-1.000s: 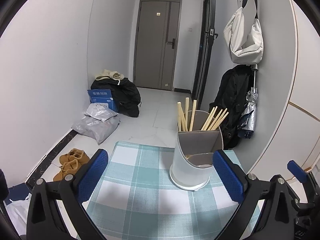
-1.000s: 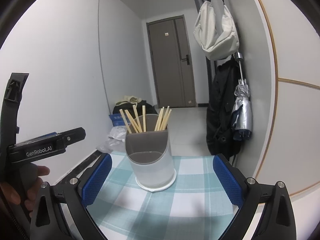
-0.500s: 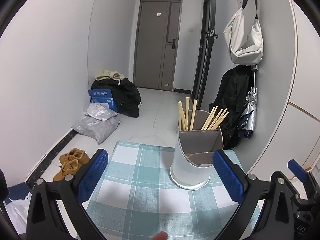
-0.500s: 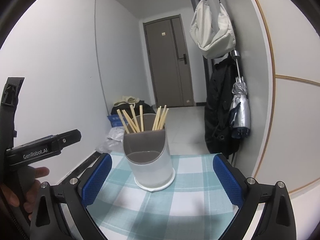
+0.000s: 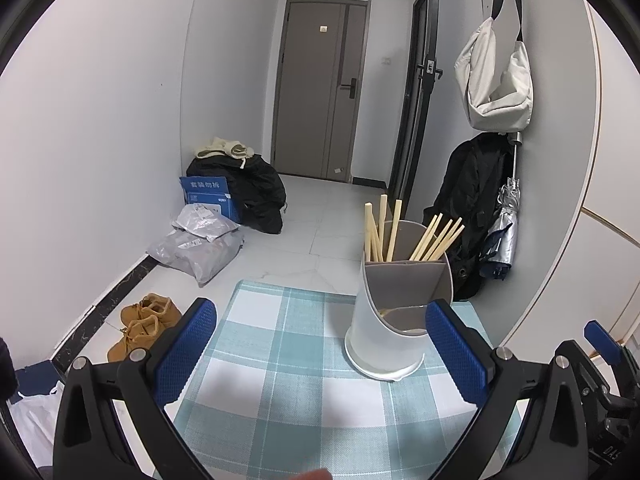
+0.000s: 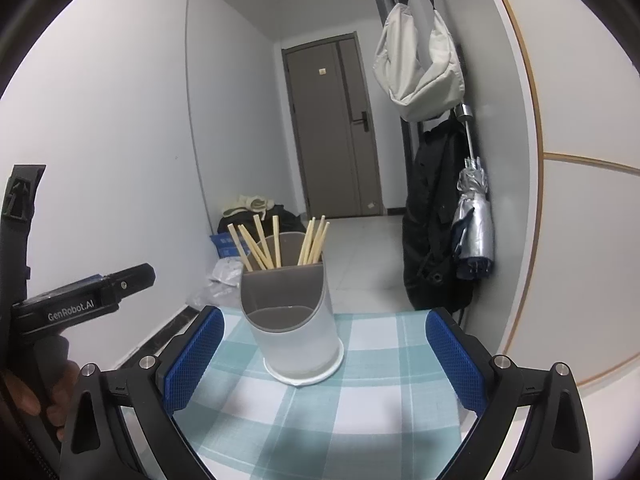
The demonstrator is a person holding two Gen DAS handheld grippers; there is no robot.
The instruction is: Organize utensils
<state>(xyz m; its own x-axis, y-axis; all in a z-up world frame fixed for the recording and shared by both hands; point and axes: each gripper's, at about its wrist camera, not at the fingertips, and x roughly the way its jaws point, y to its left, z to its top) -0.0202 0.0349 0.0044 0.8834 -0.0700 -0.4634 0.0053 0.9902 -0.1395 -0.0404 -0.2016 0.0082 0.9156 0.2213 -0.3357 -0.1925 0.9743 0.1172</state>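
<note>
A frosted white utensil holder (image 5: 394, 320) with a grey divider stands on a teal plaid tablecloth (image 5: 288, 368). Several wooden chopsticks (image 5: 400, 236) stand upright in its rear compartments; its front compartment looks empty. The holder also shows in the right wrist view (image 6: 294, 320) with the chopsticks (image 6: 280, 246). My left gripper (image 5: 320, 356) is open and empty, set back from the holder, which sits by its right finger. My right gripper (image 6: 320, 364) is open and empty, with the holder ahead between its fingers. The left gripper's body (image 6: 80, 304) shows at the left of the right wrist view.
The table edge drops to a tiled floor ahead. On the floor are brown shoes (image 5: 144, 324), grey parcels (image 5: 200, 244), a blue box (image 5: 208, 196) and black bags (image 5: 252, 188). A wall at right holds a white bag (image 5: 496, 76), black jacket (image 5: 472, 200) and umbrella (image 5: 504, 232).
Both grippers stayed open and empty. The right wrist view shifted slightly, and the holder now sits a little left of centre. A fingertip appeared at the bottom edge of the left wrist view.
</note>
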